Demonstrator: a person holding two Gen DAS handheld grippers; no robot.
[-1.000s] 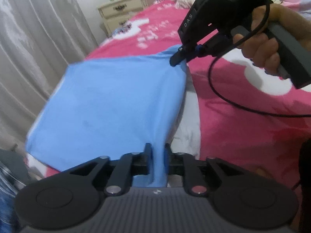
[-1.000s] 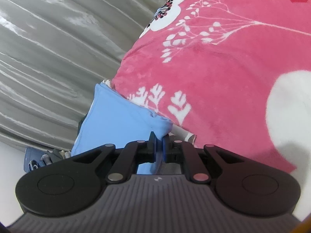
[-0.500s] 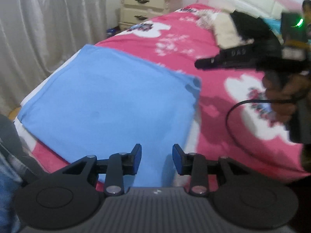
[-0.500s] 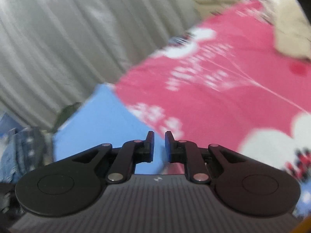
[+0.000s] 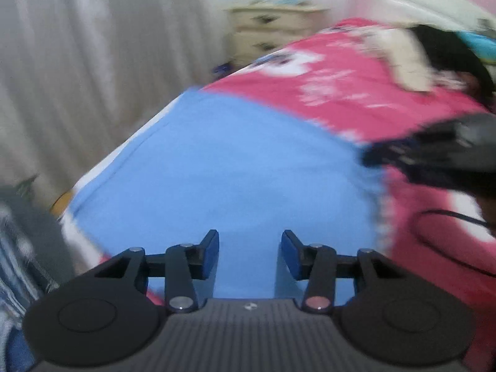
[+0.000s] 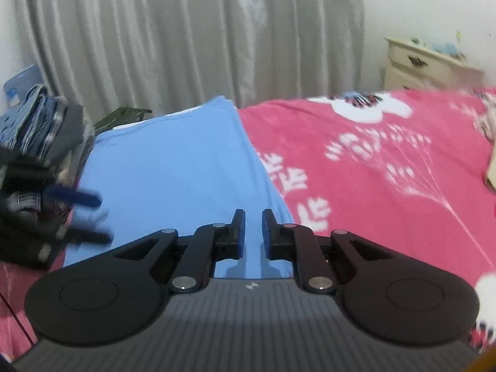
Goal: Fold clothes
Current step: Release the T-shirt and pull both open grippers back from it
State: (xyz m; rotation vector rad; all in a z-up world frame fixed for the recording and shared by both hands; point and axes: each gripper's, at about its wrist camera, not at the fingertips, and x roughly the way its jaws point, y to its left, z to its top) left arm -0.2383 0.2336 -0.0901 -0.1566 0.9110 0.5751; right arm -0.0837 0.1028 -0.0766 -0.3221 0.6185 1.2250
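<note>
In the right wrist view the folded garment (image 6: 173,170) lies on the bedspread (image 6: 387,186) at centre left, reaching the bed's far edge; a pile of clothes (image 6: 40,142) sits at the left edge, beside the garment; the curtain (image 6: 186,31) hangs behind, across the upper frame; the nightstand (image 6: 427,65) stands at upper right, behind the bed; in the left wrist view the garment (image 5: 232,170) fills the centre, with other clothing (image 5: 418,55) lying on the bedspread (image 5: 356,99) at upper right.
</note>
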